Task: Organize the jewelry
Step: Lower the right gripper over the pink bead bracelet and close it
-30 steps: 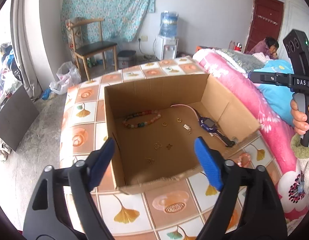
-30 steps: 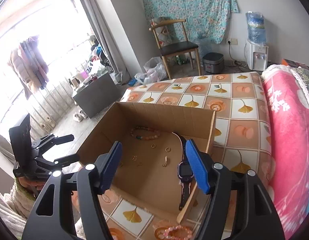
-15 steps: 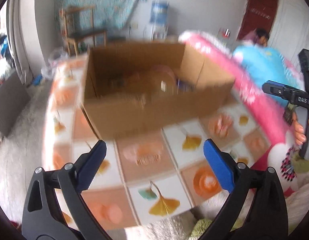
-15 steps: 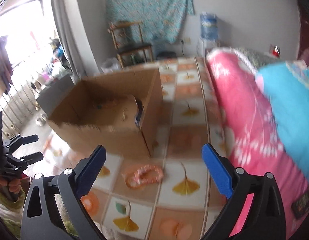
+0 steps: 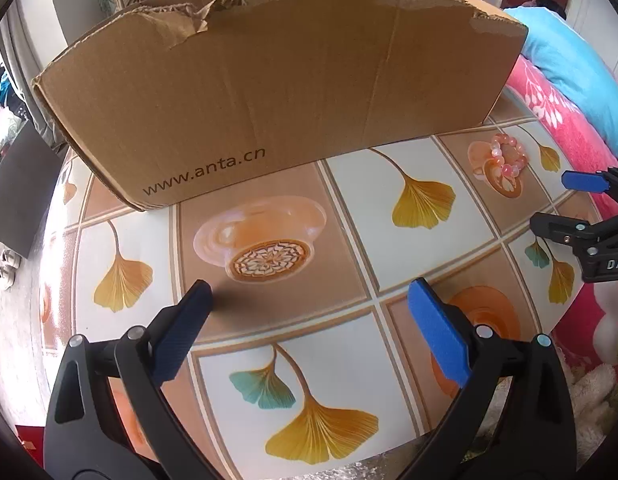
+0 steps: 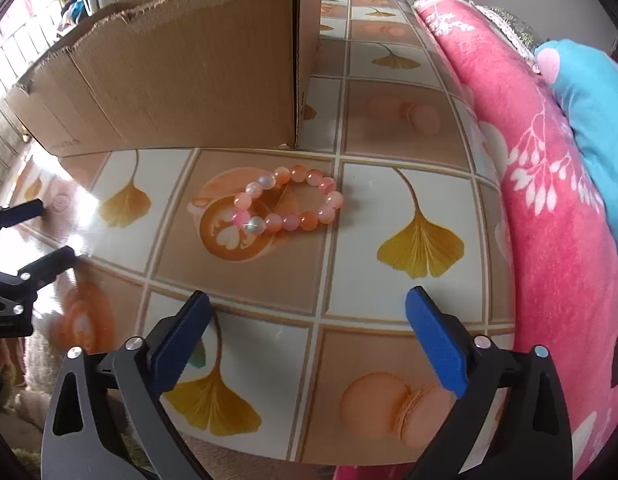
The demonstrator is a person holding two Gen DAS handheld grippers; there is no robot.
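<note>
The left tongs (image 5: 309,320) hang over the tabletop (image 5: 421,168) with their blue pads spread wide and nothing between them. The right tongs' (image 6: 307,322) jaws are opening, and they too are empty, angled down at the patterned cloth of ginkgo leaves and coffee cups.

The pink and orange bead bracelet (image 6: 287,200) lies flat on the tabletop ahead of the right tongs, slightly left of their centre line and well clear of both pads. It sits partly over a printed latte cup and rests just in front of the near corner of the cardboard box (image 6: 181,80), not touching it. From the left wrist view the same bracelet (image 5: 505,158) appears far off to the right and ahead of the left tongs, near the box's right end, with the right tongs (image 5: 589,208) showing at the right edge beyond it.

The cardboard box (image 5: 277,92) stands upright on the tabletop directly ahead of the left tongs, its long side wall facing them, printed with "www.anta.cn", and its top edge torn and ragged. Its inside cannot be seen from either view.

To the right of the right tongs a pink blanket (image 6: 541,152) with white leaf print runs along the tabletop's edge, with a light blue pillow (image 6: 593,96) resting on it. The left tongs (image 6: 17,248) show at the left edge of the right wrist view
</note>
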